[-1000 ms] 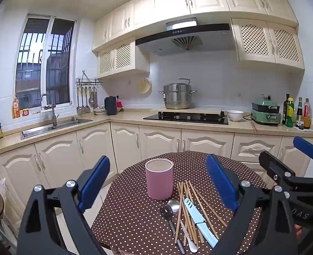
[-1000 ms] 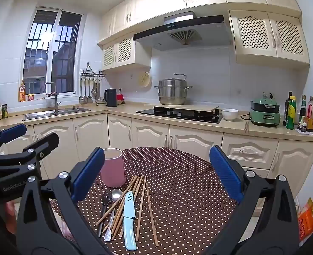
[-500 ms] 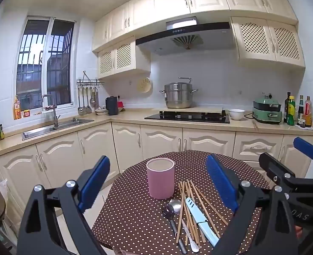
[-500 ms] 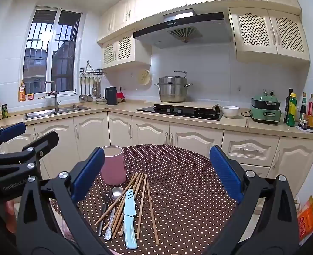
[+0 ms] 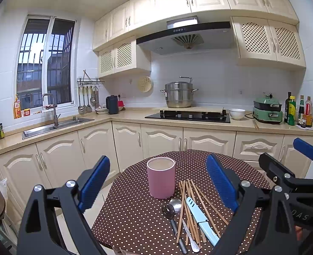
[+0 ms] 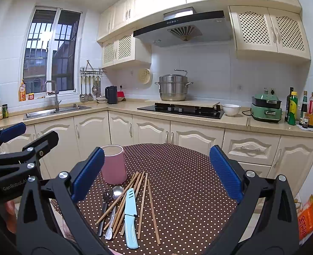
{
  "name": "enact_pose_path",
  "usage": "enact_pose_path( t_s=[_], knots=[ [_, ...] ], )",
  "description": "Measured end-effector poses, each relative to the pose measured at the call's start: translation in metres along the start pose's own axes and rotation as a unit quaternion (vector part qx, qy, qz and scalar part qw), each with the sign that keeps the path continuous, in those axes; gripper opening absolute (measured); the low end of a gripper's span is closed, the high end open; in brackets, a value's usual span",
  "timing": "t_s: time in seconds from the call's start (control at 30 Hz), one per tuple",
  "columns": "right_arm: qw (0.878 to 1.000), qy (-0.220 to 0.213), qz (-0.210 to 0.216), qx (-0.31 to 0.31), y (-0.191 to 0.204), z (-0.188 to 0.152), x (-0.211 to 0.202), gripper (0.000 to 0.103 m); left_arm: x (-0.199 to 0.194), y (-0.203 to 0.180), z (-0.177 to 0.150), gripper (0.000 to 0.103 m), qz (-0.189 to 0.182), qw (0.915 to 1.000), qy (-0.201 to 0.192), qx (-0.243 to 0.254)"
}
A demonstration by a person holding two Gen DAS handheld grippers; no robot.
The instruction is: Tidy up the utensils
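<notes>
Left gripper (image 5: 158,188): hovering, jaws apart, empty | right gripper (image 6: 156,173): likewise | wooden chopsticks (image 6: 133,197), light-blue knife (image 6: 129,214), two metal spoons (image 6: 111,199): lying beside upright pink cylindrical cup (image 6: 113,164) on polka-dot brown tablecloth (image 6: 181,180).

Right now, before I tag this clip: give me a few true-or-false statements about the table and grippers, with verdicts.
1. The pink cup stands upright. True.
2. The chopsticks are in the cup. False: they lie on the table.
3. Both the left gripper and the right gripper are open and hold nothing. True.
4. The blue knife lies apart from the chopsticks. False: it lies across them.
5. Two spoons lie beside the cup. True.
</notes>
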State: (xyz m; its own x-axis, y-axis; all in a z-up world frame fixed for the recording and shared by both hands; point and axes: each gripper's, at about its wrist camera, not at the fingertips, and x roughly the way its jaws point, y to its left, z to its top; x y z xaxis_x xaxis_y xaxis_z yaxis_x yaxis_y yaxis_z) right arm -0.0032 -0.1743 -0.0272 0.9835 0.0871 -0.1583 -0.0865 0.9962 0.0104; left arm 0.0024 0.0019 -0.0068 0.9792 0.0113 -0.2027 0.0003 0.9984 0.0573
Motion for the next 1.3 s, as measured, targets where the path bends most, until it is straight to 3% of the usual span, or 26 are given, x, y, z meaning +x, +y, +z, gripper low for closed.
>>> enact_pose_path(
  t_s=[0.97, 1.17, 1.3],
  knots=[
    [1.0, 0.016, 0.004, 0.004, 0.002, -0.005, 0.013, 0.097, 0.014, 0.006, -0.009, 0.09, 0.003, 0.9998, 0.018, 0.0],
    [0.999, 0.033, 0.005, 0.006, -0.001, -0.01, 0.023, 0.097, 0.028, 0.005, -0.013, 0.09, 0.001, 0.9989, 0.046, 0.008],
    [0.999, 0.054, 0.008, 0.005, -0.004, -0.017, 0.034, 0.097, 0.048, 0.006, -0.021, 0.09, -0.015, 0.9959, 0.089, 0.006]
  ],
)
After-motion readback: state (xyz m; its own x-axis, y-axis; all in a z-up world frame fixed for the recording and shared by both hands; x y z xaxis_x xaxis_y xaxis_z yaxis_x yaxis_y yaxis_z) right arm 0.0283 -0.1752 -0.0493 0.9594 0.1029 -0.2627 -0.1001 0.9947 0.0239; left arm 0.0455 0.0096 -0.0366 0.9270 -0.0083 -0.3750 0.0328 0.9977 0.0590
